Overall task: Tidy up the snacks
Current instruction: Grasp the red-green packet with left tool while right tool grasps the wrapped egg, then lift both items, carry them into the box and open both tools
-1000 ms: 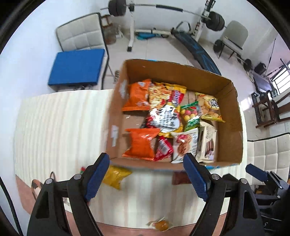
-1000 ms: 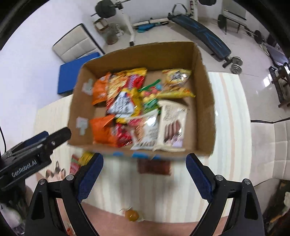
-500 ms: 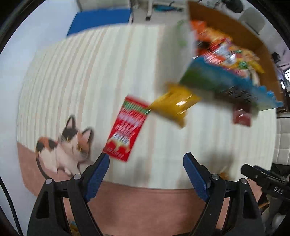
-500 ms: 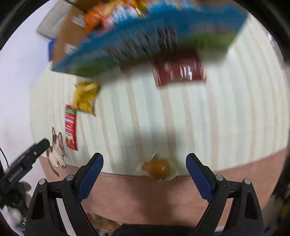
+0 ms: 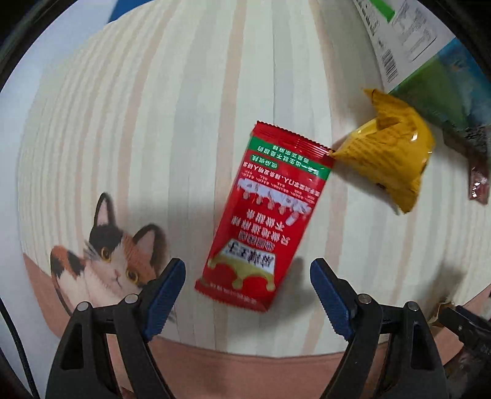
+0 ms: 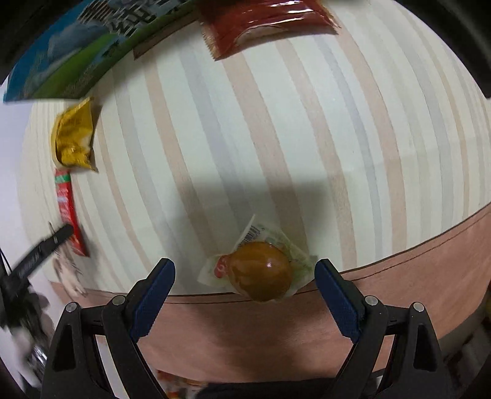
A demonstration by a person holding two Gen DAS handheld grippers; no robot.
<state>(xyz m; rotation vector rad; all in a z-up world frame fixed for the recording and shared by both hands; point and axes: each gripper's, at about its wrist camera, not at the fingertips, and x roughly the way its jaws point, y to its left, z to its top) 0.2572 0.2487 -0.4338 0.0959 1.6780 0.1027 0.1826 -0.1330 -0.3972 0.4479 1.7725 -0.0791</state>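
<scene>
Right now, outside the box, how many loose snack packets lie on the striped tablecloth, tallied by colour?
Red packet: 1
Yellow packet: 1
Dark red-brown packet: 1
Clear packet with a brown round snack: 1
Total: 4

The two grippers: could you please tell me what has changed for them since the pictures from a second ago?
Both came down from over the open box to the table. The left gripper now hangs open over the red packet, and the right gripper hangs open around the wrapped brown snack. Neither has taken hold of anything. The yellow packet, the dark red packet and the box lie as before.
</scene>
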